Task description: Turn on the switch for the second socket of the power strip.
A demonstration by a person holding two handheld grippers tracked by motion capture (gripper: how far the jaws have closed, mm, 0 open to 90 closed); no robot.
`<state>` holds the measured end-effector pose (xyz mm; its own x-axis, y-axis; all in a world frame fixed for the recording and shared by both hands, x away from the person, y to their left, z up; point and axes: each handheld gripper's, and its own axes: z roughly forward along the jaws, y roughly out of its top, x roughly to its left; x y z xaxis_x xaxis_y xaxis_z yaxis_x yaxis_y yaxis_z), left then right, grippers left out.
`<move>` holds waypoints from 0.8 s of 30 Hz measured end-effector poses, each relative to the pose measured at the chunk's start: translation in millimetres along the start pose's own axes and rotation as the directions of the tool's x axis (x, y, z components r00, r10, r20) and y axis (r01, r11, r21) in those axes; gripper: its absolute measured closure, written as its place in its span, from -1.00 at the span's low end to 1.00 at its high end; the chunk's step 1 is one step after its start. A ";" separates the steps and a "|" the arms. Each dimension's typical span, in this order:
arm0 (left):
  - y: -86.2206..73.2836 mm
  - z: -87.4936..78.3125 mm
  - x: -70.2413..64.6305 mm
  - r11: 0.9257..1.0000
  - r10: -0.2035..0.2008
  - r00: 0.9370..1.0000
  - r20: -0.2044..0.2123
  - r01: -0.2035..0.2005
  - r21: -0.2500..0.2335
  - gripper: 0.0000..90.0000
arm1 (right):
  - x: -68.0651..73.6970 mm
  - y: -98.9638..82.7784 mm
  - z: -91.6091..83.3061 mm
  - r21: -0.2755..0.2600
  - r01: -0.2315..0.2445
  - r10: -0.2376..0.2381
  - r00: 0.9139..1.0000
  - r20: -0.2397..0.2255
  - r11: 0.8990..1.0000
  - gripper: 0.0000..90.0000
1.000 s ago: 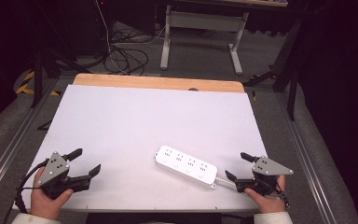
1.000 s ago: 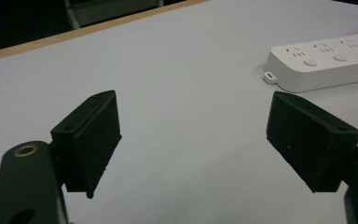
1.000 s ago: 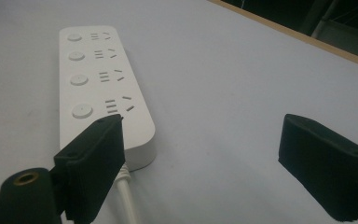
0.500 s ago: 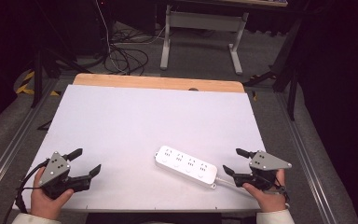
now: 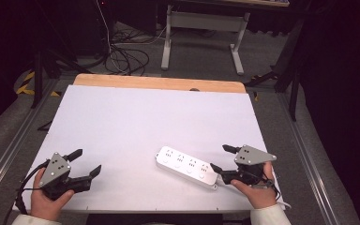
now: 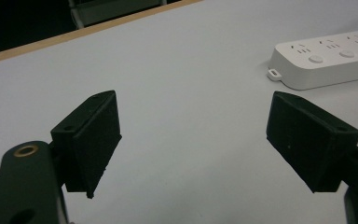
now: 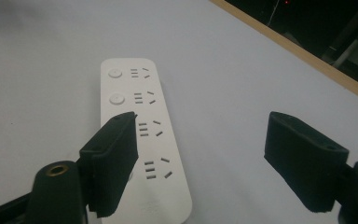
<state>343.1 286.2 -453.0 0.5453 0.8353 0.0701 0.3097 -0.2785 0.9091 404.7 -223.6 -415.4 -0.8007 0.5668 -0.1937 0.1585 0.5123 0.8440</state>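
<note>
Strip: white plastic power strip [image 5: 186, 166], long, rounded ends, smooth; lies flat at 5 o'clock on matte white table [image 5: 136, 117].
R gripper [image 5: 219, 159]: jaws just narrowed, wide apart, nothing gripped, at strip's near end.
L gripper [image 5: 85, 162]: 7 o'clock, jaws wide, empty.

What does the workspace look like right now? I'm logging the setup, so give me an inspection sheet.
Surface: white table, wooden strip along the far edge.
Job's things: white power strip lying flat, near the right gripper.
Clutter: nothing seen.
Grippers: left gripper open over bare table; right gripper open, nothing between its jaws, which have just been closing a little.
Cables: black loops on the floor behind the table.
Surroundings: dark room, grey metal stand behind.
</note>
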 end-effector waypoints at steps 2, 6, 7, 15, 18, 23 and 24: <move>0.1 0.1 0.1 1.000 0.002 1.000 -0.002 -0.002 -0.001 -0.60 | 0.7 1.3 1.4 0.001 0.004 -0.004 1.000 -0.004 1.000 -0.43; 0.2 0.1 0.2 1.000 0.008 1.000 -0.006 -0.008 0.000 -0.60 | 3.5 6.9 6.7 0.002 0.012 -0.012 1.000 -0.017 1.000 -0.43; 0.3 0.2 0.2 1.000 0.009 1.000 -0.006 -0.009 -0.001 -0.60 | 4.3 8.5 8.0 0.002 0.016 -0.016 1.000 -0.021 1.000 -0.43; 0.1 0.0 0.2 1.000 0.001 1.000 -0.002 -0.001 -0.001 -0.60 | 12.9 21.3 21.3 0.003 0.053 -0.053 0.997 -0.062 0.999 -0.43; 0.2 -0.1 0.1 1.000 0.000 1.000 -0.002 0.000 -0.003 -0.60 | 15.3 24.9 25.4 0.003 0.060 -0.059 0.996 -0.072 0.998 -0.43; 0.3 0.0 0.0 1.000 0.001 1.000 -0.003 -0.001 -0.003 -0.60 | 18.0 29.9 31.4 0.002 0.070 -0.070 0.994 -0.085 0.998 -0.43; 0.3 0.0 0.0 1.000 -0.001 1.000 -0.002 0.001 -0.004 -0.60 | 19.0 31.2 33.0 0.004 0.069 -0.069 0.994 -0.086 0.998 -0.43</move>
<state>343.2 286.1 -452.8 0.5432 0.8366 0.0705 0.3073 -0.2762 0.9107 413.5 -175.5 -409.3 -0.8564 0.4727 -0.2077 0.1047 0.5528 0.8267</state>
